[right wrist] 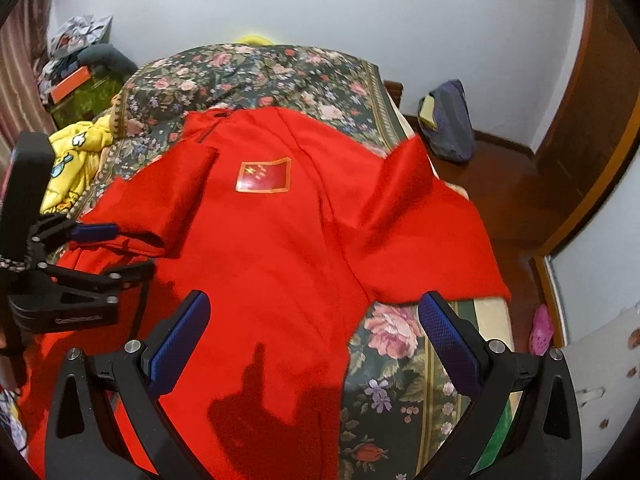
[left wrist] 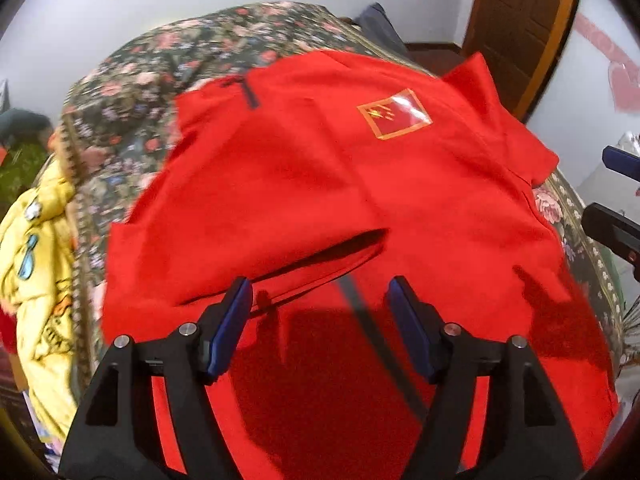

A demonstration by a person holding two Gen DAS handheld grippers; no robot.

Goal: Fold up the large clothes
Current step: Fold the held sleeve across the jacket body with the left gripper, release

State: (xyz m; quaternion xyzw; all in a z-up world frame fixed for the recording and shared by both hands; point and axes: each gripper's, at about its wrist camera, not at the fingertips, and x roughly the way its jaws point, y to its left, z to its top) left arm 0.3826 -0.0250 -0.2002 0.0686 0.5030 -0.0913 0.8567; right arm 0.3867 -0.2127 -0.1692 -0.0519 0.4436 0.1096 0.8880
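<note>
My left gripper (left wrist: 320, 300) hangs low over the red jacket (left wrist: 320, 200), jaws released with nothing between them; only the cloth lies below. My right gripper (right wrist: 314, 320) has its jaws released too, standing wide over the jacket's hem edge and the floral bedspread (right wrist: 400, 380). The jacket lies spread on the bed, filling the middle of both views. One sleeve (right wrist: 180, 200) is folded in across the chest at nine o'clock; the other sleeve (right wrist: 420, 232) stretches out toward three o'clock. A flag patch (right wrist: 264, 176) sits on the chest at twelve o'clock, with the dark zipper (left wrist: 248, 92) beyond it. A yellow garment (left wrist: 36, 280) lies at nine o'clock beside the jacket.
</note>
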